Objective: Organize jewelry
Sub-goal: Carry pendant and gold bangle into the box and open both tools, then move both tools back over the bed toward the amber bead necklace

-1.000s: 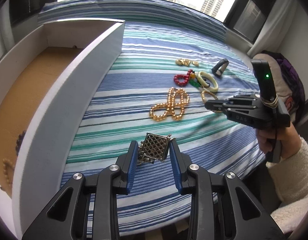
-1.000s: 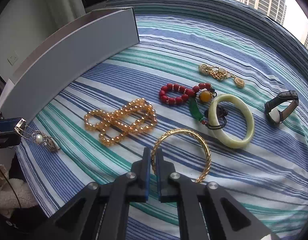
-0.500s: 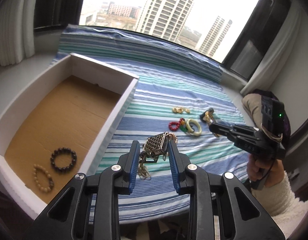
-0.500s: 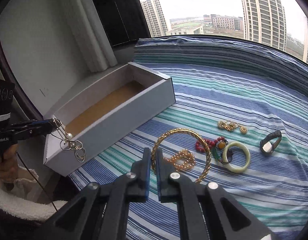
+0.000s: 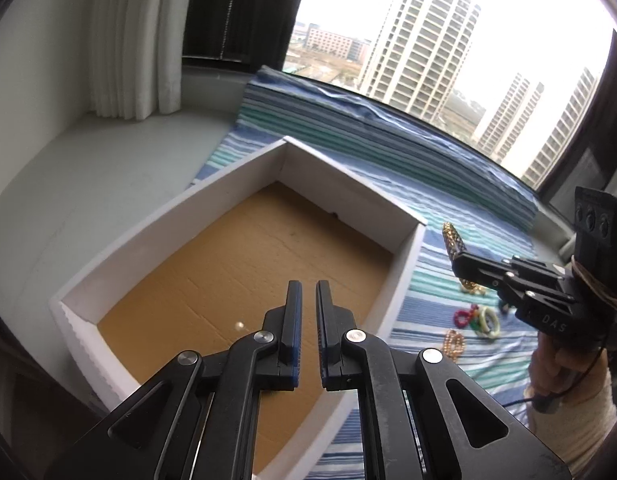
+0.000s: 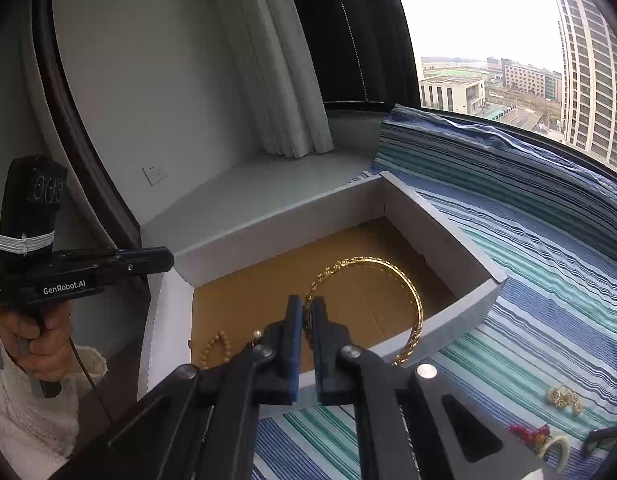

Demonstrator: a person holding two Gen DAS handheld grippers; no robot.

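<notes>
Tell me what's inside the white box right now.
In the white box: a tan bead bracelet and a small pearl on the cardboard floor. The right claw and its gold bangle cover the rest.

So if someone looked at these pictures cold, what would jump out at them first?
Probably the gold bangle, pinched in the right gripper above the white box. Next, the box's bare cardboard floor under the nearly closed, empty left gripper, and the high-rise towers outside the window.

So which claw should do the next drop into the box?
Right. The right claw grips the gold bangle at the white box's rim, so it likely only needs to release. The left claw holds nothing.
</notes>
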